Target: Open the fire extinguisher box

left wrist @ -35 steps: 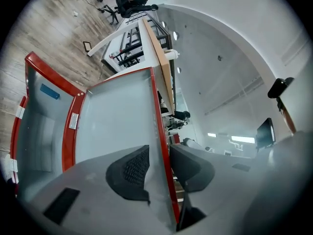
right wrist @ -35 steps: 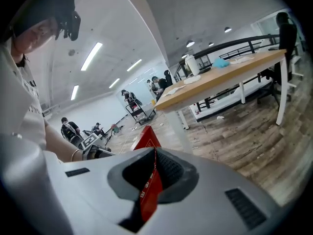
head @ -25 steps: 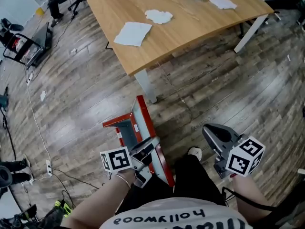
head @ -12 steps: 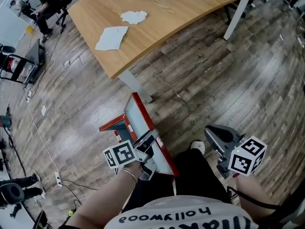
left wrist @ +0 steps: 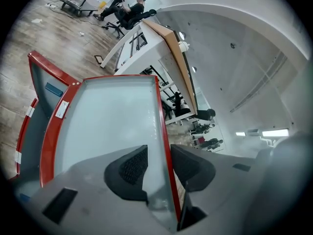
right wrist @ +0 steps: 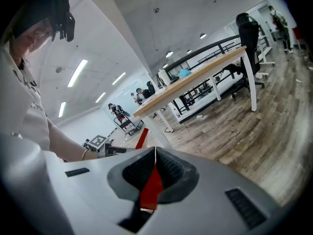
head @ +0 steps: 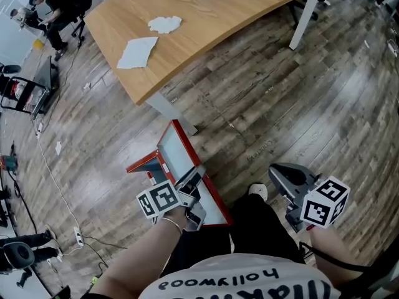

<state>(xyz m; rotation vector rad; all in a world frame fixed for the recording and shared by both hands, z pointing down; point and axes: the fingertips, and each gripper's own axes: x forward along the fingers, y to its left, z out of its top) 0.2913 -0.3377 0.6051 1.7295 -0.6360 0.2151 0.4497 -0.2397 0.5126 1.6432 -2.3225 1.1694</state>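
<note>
The red fire extinguisher box (head: 144,164) stands on the wood floor just in front of my legs. Its glass-panelled door (head: 182,161) is swung out toward me. My left gripper (head: 190,187) is shut on the door's free edge. In the left gripper view the red frame and glass of the door (left wrist: 112,121) run between the two pads of the left gripper (left wrist: 161,168), and the box's open body (left wrist: 34,106) lies to the left. My right gripper (head: 278,170) hovers to the right of the box, apart from it. The right gripper (right wrist: 155,168) has its pads together.
A wooden table (head: 206,23) with white cloths (head: 137,52) stands beyond the box, its white leg (head: 165,108) close to the box's far end. Cables (head: 50,173) and a cart (head: 22,92) lie at the left. A person (head: 56,5) sits at the far left.
The head view has drifted, so the table now sits higher and further left. My left gripper keeps its hold on the door edge. The right gripper has hardly moved.
</note>
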